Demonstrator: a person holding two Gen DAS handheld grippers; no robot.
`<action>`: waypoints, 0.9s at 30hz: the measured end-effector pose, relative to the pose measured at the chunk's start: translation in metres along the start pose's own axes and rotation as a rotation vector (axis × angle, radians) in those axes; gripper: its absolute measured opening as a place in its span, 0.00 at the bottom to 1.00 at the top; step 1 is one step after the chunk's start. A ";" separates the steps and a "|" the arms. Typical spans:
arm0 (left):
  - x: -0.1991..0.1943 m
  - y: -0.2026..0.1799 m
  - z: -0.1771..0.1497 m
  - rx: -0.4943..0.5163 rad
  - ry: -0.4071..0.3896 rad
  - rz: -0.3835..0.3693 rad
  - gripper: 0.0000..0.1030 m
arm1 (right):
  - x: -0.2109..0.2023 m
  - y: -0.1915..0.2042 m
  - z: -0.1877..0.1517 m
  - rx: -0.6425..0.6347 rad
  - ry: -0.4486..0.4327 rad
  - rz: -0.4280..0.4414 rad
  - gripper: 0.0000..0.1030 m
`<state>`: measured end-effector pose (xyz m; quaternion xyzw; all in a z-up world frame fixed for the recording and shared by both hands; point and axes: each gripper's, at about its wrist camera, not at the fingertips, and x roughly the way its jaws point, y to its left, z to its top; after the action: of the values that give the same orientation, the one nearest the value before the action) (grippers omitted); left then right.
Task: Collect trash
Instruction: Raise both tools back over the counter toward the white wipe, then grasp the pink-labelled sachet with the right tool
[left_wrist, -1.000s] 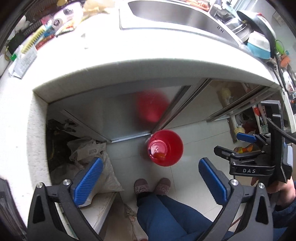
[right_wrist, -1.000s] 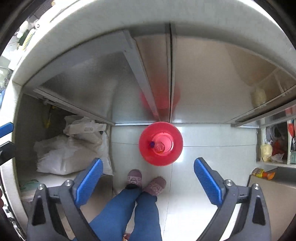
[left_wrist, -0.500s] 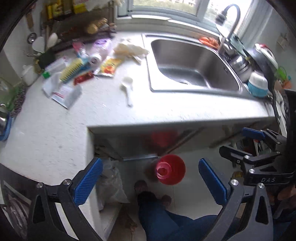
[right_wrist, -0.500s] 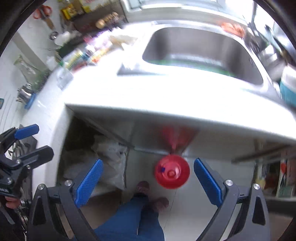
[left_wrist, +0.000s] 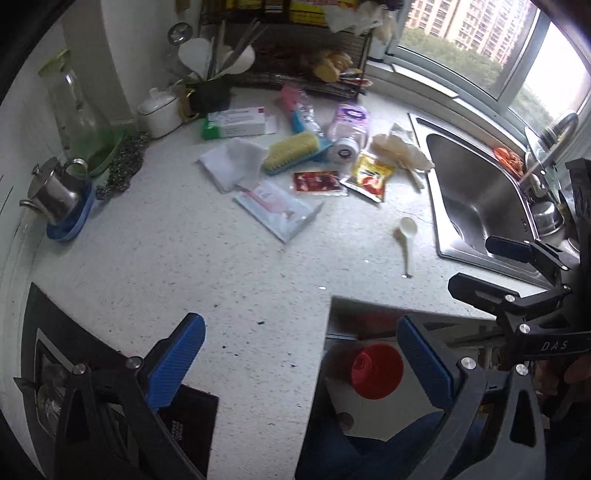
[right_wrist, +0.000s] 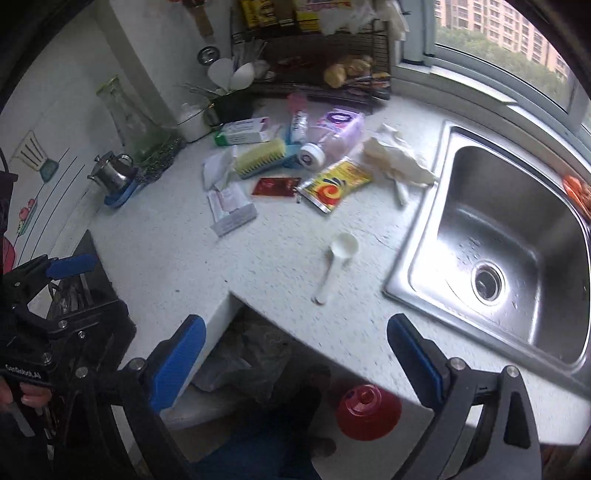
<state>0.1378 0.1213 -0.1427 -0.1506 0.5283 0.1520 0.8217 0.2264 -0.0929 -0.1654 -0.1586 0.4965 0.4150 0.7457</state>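
Note:
Litter lies on the white counter (left_wrist: 155, 266): a yellow sachet (left_wrist: 367, 176) (right_wrist: 334, 183), a red sachet (left_wrist: 318, 182) (right_wrist: 276, 186), a white packet (left_wrist: 277, 210) (right_wrist: 231, 208), crumpled tissue (left_wrist: 232, 162), a beige rag (left_wrist: 400, 153) (right_wrist: 397, 162) and a white plastic scoop (left_wrist: 405, 236) (right_wrist: 334, 264). A red bin (left_wrist: 376, 371) (right_wrist: 368, 410) stands on the floor below the counter edge. My left gripper (left_wrist: 299, 363) is open and empty above the counter's front. My right gripper (right_wrist: 295, 363) is open and empty over the counter edge.
A steel sink (right_wrist: 509, 254) sits at the right. A yellow scrub brush (left_wrist: 291, 151), a purple bottle (left_wrist: 349, 127), a box (left_wrist: 236, 122), a metal pot (left_wrist: 55, 192), a glass jug (left_wrist: 75, 110) and a dish rack (left_wrist: 295, 48) stand behind. A black hob (left_wrist: 44, 347) is front left.
Both grippers have risen and tilted up from looking down at the red bin on the floor to looking across the countertop. Both stay open and empty.

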 end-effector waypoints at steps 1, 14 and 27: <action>0.004 0.009 0.002 -0.017 0.007 0.015 1.00 | 0.010 0.006 0.009 -0.022 0.008 0.019 0.96; 0.050 0.075 0.018 -0.150 0.094 0.046 1.00 | 0.108 0.066 0.079 -0.463 0.123 0.067 0.94; 0.078 0.082 0.020 -0.208 0.136 -0.031 1.00 | 0.168 0.106 0.090 -1.033 0.307 0.071 0.57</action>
<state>0.1519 0.2111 -0.2132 -0.2532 0.5618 0.1828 0.7661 0.2264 0.1071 -0.2516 -0.5467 0.3363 0.6020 0.4750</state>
